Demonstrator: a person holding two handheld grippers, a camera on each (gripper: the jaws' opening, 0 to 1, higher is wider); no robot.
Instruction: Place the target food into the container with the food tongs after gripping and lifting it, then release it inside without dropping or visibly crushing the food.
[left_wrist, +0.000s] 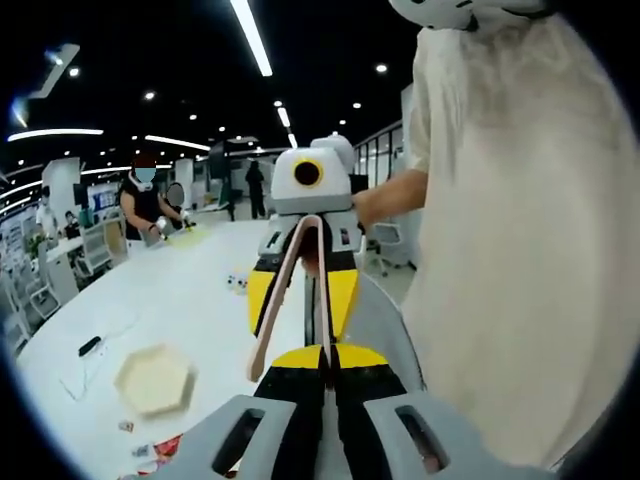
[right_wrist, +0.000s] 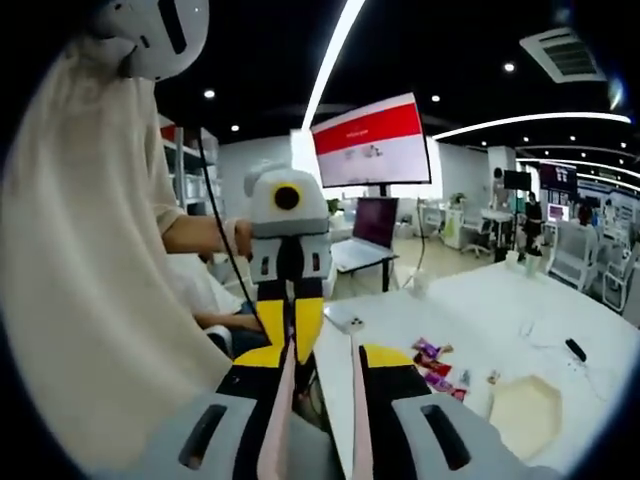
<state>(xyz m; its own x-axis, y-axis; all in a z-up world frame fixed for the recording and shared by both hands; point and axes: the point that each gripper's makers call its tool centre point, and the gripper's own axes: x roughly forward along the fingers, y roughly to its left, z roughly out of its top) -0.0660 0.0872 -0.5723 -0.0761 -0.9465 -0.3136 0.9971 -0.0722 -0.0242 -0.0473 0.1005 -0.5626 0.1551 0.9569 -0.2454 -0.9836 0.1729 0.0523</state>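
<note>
Here we hold the tongs between the left gripper and the right gripper, both clenched on them. The container lies on the table, well left of our left fingers. The food is probably those small packets; we lower gently.

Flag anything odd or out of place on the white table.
Small wrapped snacks lie scattered loose on the white table beside the hexagonal container, which looks empty. The tongs sit pinched between the two grippers, holding no food.
</note>
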